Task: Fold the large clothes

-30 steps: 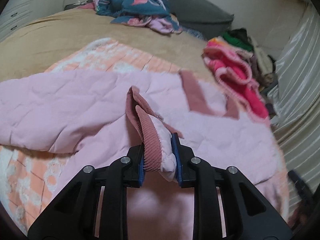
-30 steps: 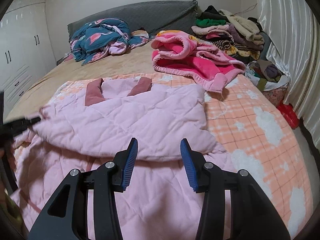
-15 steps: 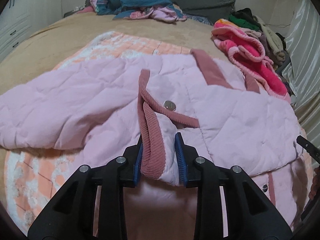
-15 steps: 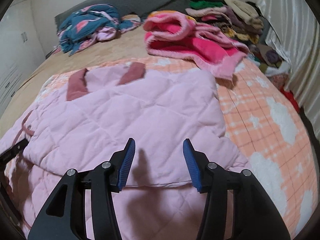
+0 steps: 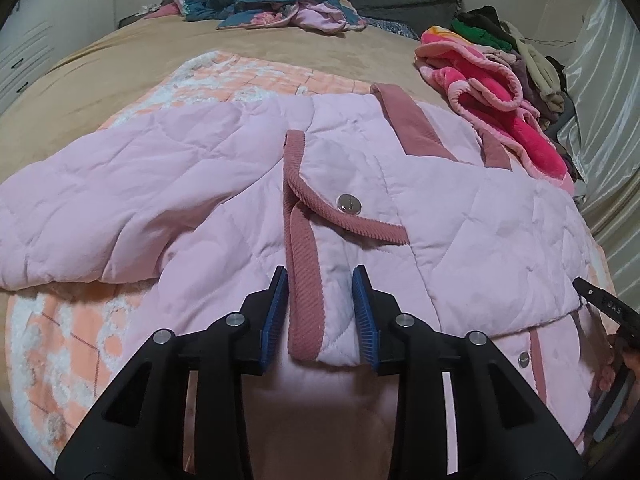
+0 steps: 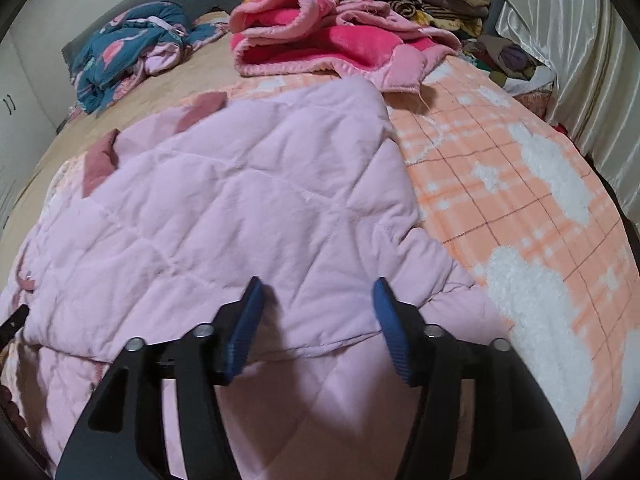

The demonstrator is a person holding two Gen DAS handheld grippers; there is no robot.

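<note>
While one pink quilted jacket lies mid-bed on the orange checked blanket, the left gripper straddles its corduroy cuff, jaws slack; right gripper gapes empty above it.

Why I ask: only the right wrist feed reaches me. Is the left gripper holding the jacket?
Observer: No firm hold. The left gripper has its jaws apart, with the sleeve cuff lying between them on the pink jacket.
Operator: Is the other sleeve folded in?
Observer: No, that sleeve lies spread out sideways over the orange blanket.
Operator: Any fasteners showing?
Observer: A silver snap sits on a corduroy-edged flap just beyond the cuff.
</note>
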